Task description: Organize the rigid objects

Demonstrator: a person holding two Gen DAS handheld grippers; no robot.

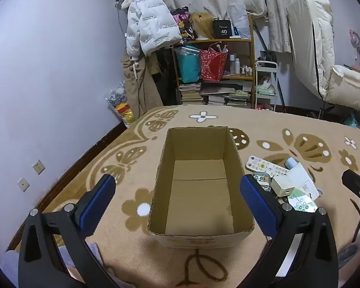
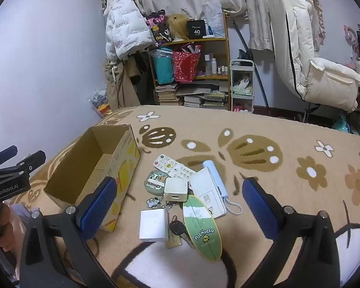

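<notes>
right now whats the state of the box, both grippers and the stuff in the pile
cardboard box: open, empty, upright
left gripper: open, holding nothing
right gripper: open, holding nothing
remote control: flat, buttons up
white charger cube: resting on the pile
keys: lying loose on the blanket

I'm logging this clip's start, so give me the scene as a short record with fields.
surface: flower-patterned blanket
box: open cardboard box, nothing visible inside
pile: beside the box, on the right gripper's side
pile items: remote, cream cube charger, white adapter, green Pochacco case, white device with cord, keys
left gripper: open, over the box, holding nothing
right gripper: open, over the pile, holding nothing
</notes>
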